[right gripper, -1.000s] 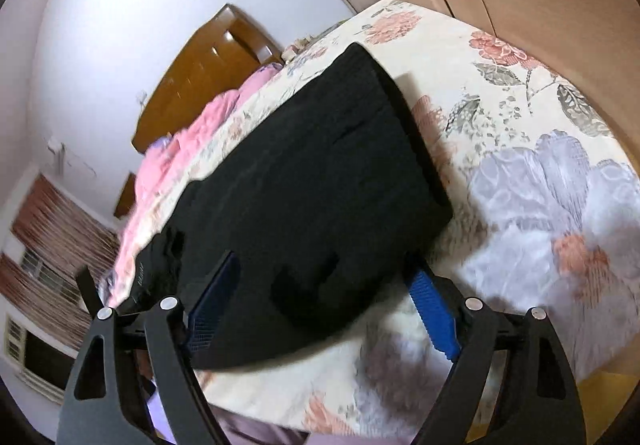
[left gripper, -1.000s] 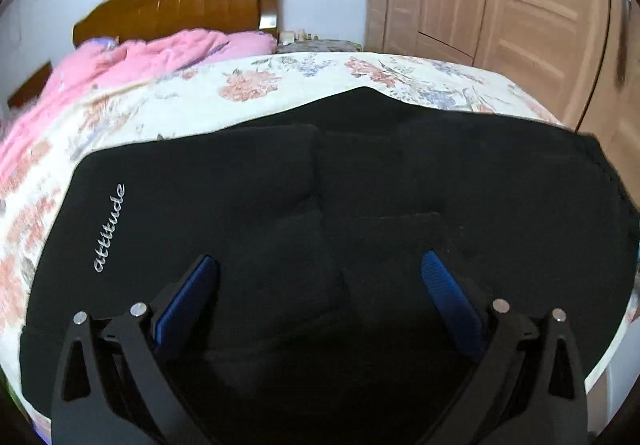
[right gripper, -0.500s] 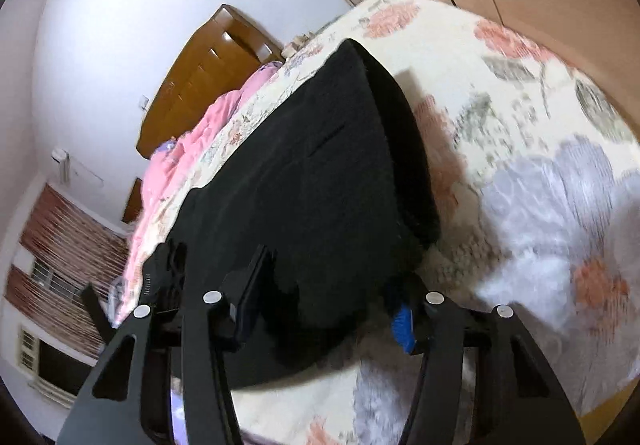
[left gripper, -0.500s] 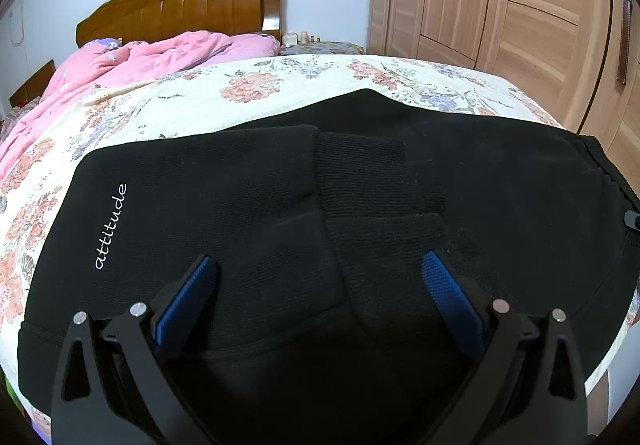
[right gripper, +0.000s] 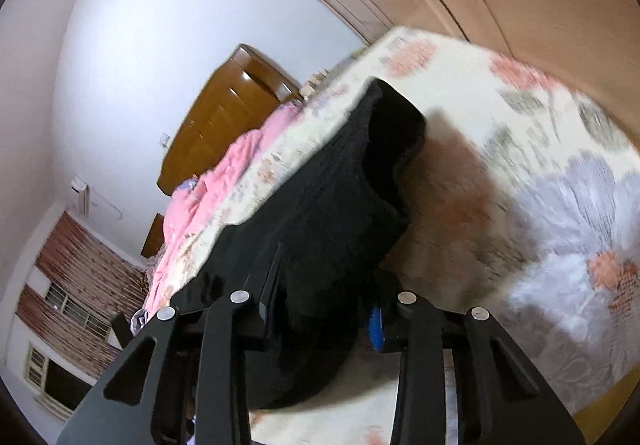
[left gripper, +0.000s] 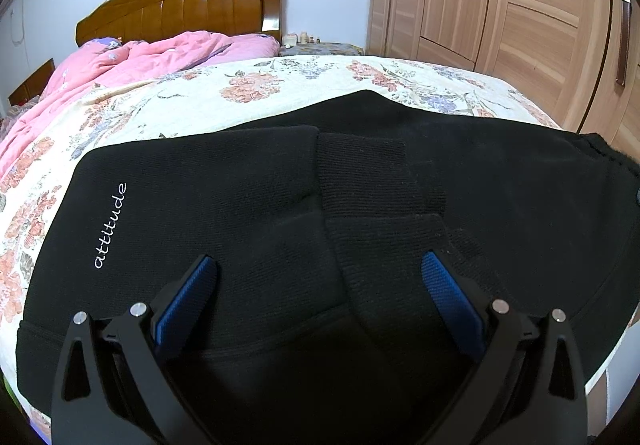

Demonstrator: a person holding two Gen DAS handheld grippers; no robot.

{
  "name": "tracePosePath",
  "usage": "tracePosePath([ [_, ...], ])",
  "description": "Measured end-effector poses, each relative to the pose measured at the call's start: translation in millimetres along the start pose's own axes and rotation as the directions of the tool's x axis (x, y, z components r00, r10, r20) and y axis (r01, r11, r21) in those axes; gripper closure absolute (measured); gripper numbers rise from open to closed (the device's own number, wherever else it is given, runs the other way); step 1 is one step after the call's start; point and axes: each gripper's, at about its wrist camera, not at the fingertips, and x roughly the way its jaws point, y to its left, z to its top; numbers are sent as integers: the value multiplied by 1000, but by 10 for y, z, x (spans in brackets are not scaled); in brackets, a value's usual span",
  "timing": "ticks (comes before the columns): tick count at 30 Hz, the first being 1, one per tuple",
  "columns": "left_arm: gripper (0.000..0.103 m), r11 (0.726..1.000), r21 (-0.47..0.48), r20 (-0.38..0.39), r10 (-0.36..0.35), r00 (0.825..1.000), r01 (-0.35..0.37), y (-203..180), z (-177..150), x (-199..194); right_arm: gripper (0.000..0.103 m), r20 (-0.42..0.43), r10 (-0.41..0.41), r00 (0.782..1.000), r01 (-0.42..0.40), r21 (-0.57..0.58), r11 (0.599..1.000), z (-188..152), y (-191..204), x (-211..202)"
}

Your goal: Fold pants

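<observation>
Right wrist view: my right gripper [right gripper: 320, 309] has just closed on the pants [right gripper: 320, 205] edge; their length runs leftward (left gripper [left gripper: 320, 277] wide open, idle).

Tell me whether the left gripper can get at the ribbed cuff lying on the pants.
Probably yes. The left gripper is open right above the ribbed cuff on the black pants, with nothing between them.

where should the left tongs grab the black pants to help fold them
A judgement: take the ribbed cuff lying across the middle of the black pants, coming down from above. It is a raised, free end on flat cloth, and it lies just ahead of the open left tongs.
</observation>
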Motion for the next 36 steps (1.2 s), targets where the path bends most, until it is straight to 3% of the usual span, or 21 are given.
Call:
tracePosePath([
  [4,1,999,-29,22,-43,999,44,62,-10,-81,69,59,-2,998,14,-206,979,57,732,-2],
  [7,1,976,-166,125,-124,984,144,345,-122,-390,70,80,2,997,28,-374,927,23,1303,102],
  [9,1,963,-218,177,-123,976,161,535,-178,-582,70,78,2,997,32,-434,900,-19,1570,235],
  [11,2,972,-205,166,-82,983,116,650,-185,-701,70,66,-5,998,33,-433,901,-54,1656,401],
  [15,2,987,-104,75,-116,990,123,529,-263,-608,70,24,-35,999,42,-441,897,-187,1684,633],
  [16,1,994,-54,38,-89,995,91,424,-314,-495,70,20,-39,999,44,-442,896,-202,1695,657],
  [17,1,999,-13,55,-47,997,48,363,-345,-452,70,17,-47,999,50,-451,891,-218,1699,666],
  [18,1,999,-7,79,-38,996,39,342,-365,-459,70,20,-55,998,58,-460,886,-242,1711,643],
  [21,1,998,-49,19,-47,999,48,415,-249,-491,70,37,-67,997,76,-450,890,-218,1648,583],
  [23,2,997,-62,84,-37,996,42,421,-74,-700,70,48,-75,996,89,-427,900,-166,1558,534],
  [25,2,996,-29,124,-83,989,87,303,135,-807,70,48,-76,996,88,-390,916,-121,1468,486],
  [27,2,998,25,84,-62,995,60,127,262,-656,70,45,-70,997,82,-377,923,-105,1464,474],
  [29,2,994,110,-60,-19,998,25,-95,265,-180,70,49,-62,997,76,-395,916,-104,1539,456],
  [30,1,990,139,-141,7,990,13,-164,205,56,70,50,-52,997,68,-408,910,-108,1594,454],
  [31,1,994,100,-98,-43,994,53,-118,149,73,70,53,-43,998,62,-429,901,-117,1667,464],
  [33,1,994,40,-108,-92,990,97,33,154,-21,70,58,-40,998,63,-479,876,-140,1821,509],
  [36,2,987,-95,88,-123,989,131,510,146,-603,70,45,-30,999,51,-606,794,-318,2249,683],
])
